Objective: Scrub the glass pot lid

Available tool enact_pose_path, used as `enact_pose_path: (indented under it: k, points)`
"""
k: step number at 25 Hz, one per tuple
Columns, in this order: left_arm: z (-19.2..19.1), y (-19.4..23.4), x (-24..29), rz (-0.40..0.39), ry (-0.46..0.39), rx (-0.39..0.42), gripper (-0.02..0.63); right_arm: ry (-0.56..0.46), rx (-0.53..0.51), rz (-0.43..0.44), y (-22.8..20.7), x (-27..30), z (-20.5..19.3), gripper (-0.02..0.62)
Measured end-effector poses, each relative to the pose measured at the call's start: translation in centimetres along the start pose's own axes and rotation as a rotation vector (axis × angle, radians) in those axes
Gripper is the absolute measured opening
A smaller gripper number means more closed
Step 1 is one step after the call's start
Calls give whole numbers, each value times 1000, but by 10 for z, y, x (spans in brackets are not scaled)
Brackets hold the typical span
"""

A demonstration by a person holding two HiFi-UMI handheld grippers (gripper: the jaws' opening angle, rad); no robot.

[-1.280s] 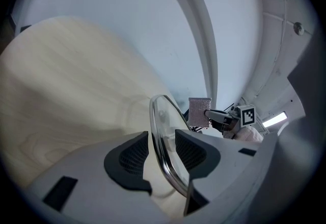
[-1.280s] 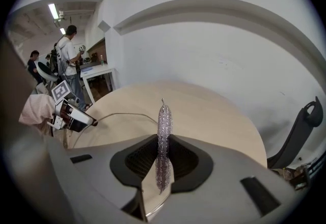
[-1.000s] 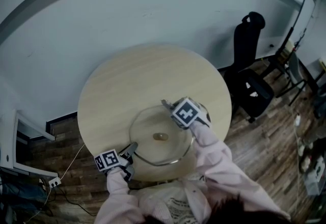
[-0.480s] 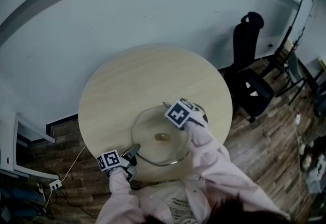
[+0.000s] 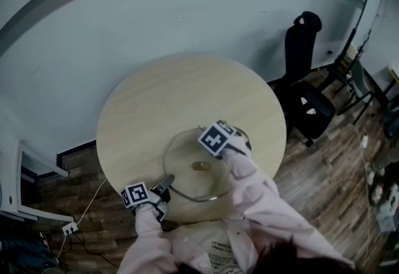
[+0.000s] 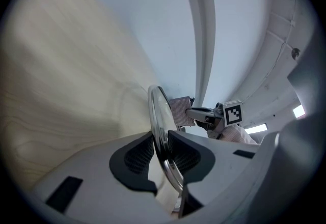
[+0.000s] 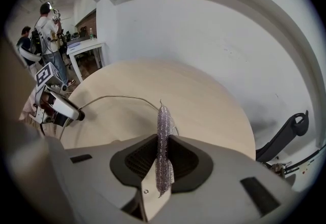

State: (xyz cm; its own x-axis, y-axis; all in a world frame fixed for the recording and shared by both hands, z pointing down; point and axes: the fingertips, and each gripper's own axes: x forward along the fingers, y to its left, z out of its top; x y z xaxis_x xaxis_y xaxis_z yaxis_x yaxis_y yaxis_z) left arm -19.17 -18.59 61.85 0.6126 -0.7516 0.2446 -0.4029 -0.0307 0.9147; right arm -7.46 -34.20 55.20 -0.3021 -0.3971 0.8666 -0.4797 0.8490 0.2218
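A round glass pot lid (image 5: 186, 155) with a metal rim and a brown knob (image 5: 201, 165) sits on the round pale wooden table (image 5: 187, 92). My left gripper (image 5: 167, 180) is at the lid's near-left edge. Its jaws are closing, and the rim (image 6: 158, 116) stands between the pads (image 6: 138, 154), which touch it. My right gripper (image 5: 202, 129) hovers over the lid's far right part, shut on a thin silvery-purple scrub pad (image 7: 163, 136). In the left gripper view the scrub pad (image 6: 179, 112) shows just past the lid's far edge.
A black office chair (image 5: 305, 80) stands to the right of the table on the wood floor. A power strip (image 5: 70, 228) lies on the floor at the lower left. In the right gripper view, people (image 7: 48, 29) stand far off by a white table (image 7: 86, 47).
My right gripper with the scrub pad has shifted a little left and nearer, over the lid. My left gripper stays at the lid's near-left rim.
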Motion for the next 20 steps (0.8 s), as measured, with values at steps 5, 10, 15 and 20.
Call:
enact_pose_path:
  k: [5,10,15,20]
  points:
    - [1,-1,0,-17,11,-3,91,1,34,-6,3,2,1,69]
    - [-1,-1,0,-13,32,1,89,12,62,-25,6,2,-3,69]
    - [-5,-2,1,4,56,7,87,-14,76,-10,14,3,3,69]
    - [-6,-1,1,18,70,14,87,-18,79,-14,18,4,6,69]
